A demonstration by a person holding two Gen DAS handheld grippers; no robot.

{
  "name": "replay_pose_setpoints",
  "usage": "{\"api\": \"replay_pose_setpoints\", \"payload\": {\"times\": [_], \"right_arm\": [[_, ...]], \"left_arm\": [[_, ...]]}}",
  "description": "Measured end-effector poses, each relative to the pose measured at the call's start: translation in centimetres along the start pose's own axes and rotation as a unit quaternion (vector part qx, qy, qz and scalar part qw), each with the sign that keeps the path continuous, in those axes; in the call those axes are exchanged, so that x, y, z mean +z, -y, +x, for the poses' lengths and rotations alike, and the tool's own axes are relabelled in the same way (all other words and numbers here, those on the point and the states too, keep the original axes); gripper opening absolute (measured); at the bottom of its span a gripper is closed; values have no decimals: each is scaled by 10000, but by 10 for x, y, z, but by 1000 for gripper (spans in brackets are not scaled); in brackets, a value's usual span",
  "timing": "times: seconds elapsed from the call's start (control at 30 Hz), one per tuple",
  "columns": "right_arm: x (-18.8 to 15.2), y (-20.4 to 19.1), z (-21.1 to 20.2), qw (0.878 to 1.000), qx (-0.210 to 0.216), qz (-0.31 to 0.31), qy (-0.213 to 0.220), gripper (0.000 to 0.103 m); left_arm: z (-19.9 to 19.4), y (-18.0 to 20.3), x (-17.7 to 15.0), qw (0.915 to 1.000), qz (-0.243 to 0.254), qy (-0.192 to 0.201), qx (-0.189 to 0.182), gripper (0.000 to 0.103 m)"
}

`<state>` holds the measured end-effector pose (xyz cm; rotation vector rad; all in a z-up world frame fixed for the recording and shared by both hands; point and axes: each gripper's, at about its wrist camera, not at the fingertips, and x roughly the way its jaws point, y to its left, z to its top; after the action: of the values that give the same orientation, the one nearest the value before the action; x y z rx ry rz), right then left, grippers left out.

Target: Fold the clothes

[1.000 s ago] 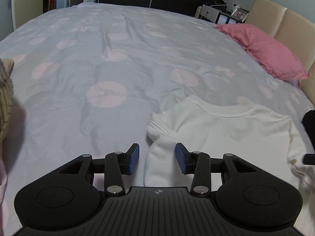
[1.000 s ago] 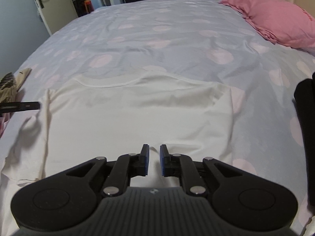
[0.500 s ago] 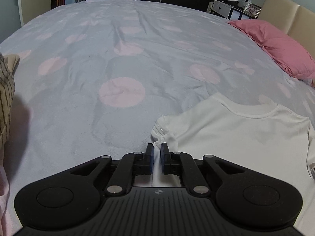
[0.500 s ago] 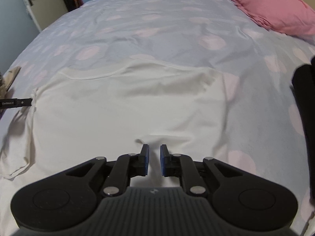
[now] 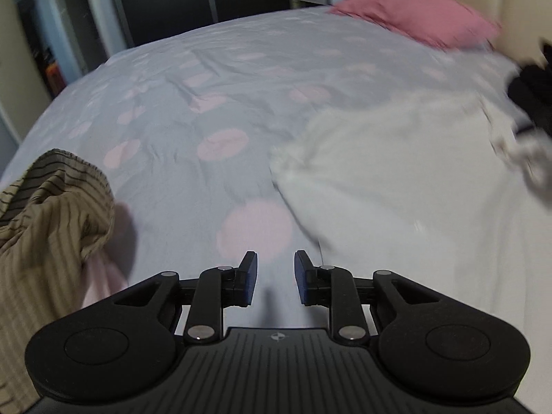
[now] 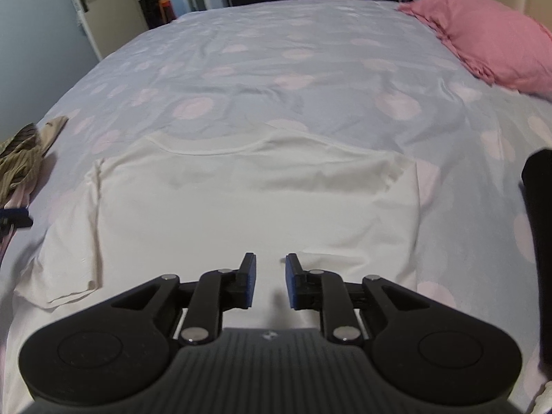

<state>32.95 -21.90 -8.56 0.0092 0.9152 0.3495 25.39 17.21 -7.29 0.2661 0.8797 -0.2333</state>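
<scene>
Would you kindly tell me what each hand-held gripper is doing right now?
Left hand-held gripper: open, jaws just reopened, nothing between them, over bare bedsheet.
Right hand-held gripper: open, jaws just widened, over the white T-shirt, not gripping it.

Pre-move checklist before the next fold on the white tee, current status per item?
1. Left gripper free of cloth: ok. Its jaws have just been opening, only the dotted grey bedsheet shows between them.
2. Right gripper free of cloth: ok. Jaws have just been opening above the white cotton T-shirt, nothing pinched.
3. Shirt lying flat: not ok. The side flap at the picture's left is doubled and creased.
4. Collar visible and facing away: ok.
5. Striped olive garment clear of the shirt: ok, apart from it.
6. Black item at the right edge clear of the shirt: cannot tell.
</scene>
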Motion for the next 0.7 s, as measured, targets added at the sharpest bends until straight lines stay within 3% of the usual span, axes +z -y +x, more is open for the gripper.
{"api": "replay_pose_setpoints", "payload": {"times": [0.23,0.4,0.7], "right_arm": [[-5,-7,-24,9997,-39,-221,41,25],[-13,-16,-29,9997,56,-232,-56,25],[-14,-101,-1,9933,720,-900,-115,25]], "left_arm": [[-9,32,-40,9952,946,-217,-124,21],[-2,46,-46,9905,1355,-231,-29,21],[-3,54,-48,9823,1865,-155,-72,21]]}}
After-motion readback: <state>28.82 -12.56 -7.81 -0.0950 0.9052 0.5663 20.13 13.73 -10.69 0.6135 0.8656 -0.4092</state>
